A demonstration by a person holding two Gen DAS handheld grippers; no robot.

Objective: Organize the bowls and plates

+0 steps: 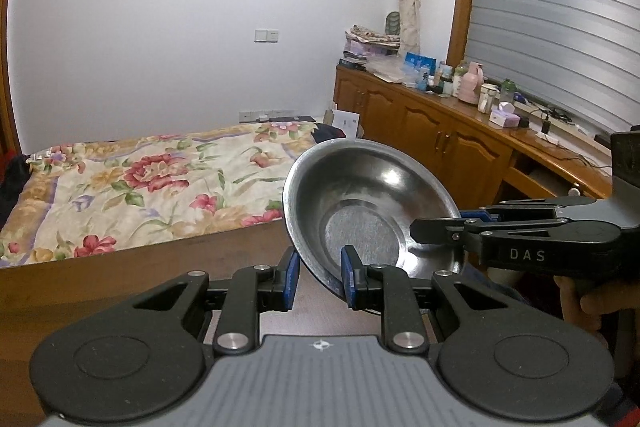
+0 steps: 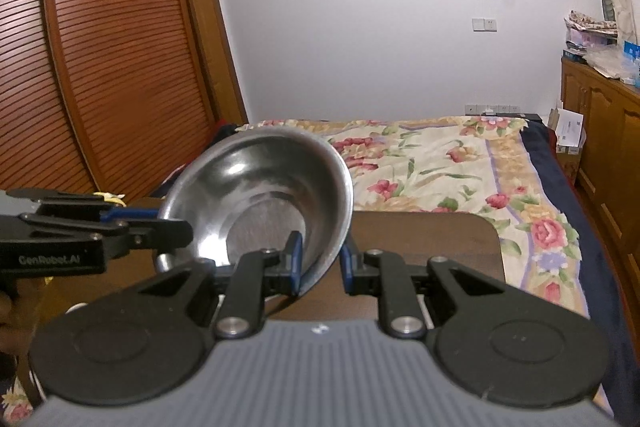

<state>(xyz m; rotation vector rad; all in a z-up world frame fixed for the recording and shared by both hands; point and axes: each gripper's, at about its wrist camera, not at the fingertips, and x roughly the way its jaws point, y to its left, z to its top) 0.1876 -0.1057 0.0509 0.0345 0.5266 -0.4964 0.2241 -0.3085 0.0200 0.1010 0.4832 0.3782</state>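
A single steel bowl (image 1: 372, 203) hangs tilted in the air, its hollow facing the cameras. My left gripper (image 1: 320, 277) grips the bowl's lower left rim, one blue pad inside the wall and one outside. My right gripper (image 1: 424, 231) comes in from the right and pinches the opposite rim. In the right wrist view the same bowl (image 2: 256, 183) has my right gripper (image 2: 320, 265) clamped across its lower right rim. There my left gripper (image 2: 180, 227) bites the rim from the left. No plates show in either view.
Below the bowl lies a dark brown table (image 2: 424, 239) with a rounded corner. Behind it is a bed with a floral quilt (image 1: 140, 187). A wooden cabinet (image 1: 440, 135) with bottles and boxes on top runs along the right. Louvred wardrobe doors (image 2: 100, 47) stand at left. A hand (image 1: 580, 303) holds the right gripper.
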